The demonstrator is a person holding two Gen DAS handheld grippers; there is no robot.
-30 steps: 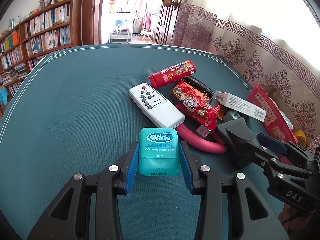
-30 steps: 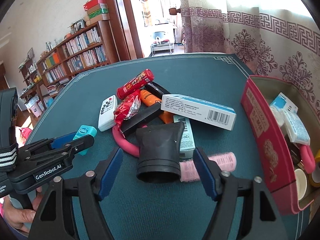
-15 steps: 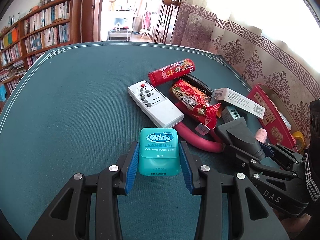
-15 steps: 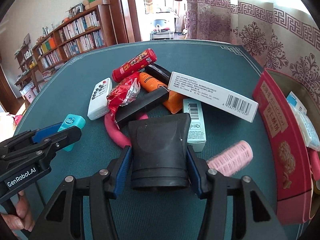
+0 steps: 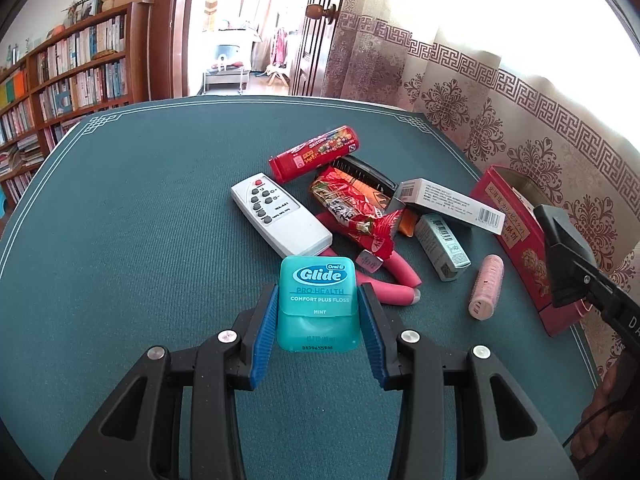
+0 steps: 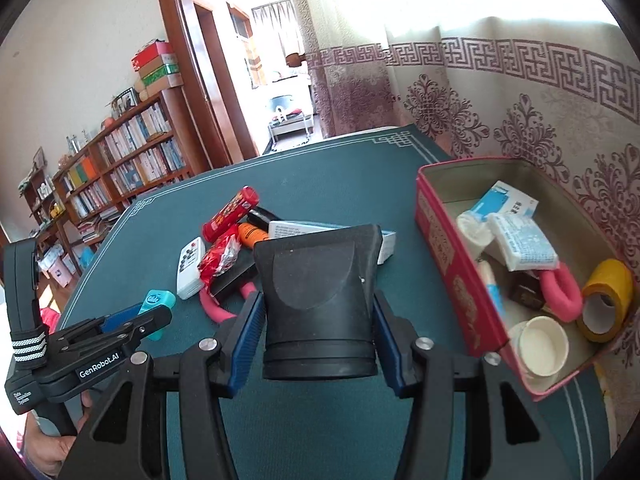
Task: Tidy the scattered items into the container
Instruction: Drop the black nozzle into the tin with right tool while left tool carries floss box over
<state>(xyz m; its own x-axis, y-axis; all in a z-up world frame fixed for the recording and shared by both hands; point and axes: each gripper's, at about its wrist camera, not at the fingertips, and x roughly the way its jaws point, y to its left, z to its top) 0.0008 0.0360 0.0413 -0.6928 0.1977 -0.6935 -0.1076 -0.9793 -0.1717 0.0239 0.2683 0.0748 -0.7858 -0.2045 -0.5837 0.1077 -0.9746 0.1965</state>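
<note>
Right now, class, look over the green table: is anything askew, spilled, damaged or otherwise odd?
Nothing looks spilled or broken. The oddity is the heap: the long white barcoded carton sits tilted across other items rather than flat, and the crumpled red foil snack wrapper is draped over the pink foam roller. The red tin box stands upright.

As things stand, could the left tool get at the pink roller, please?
Probably not yet: the left tool is shut on the floss box. The roller itself lies bare on the table, nothing covering it.
</note>
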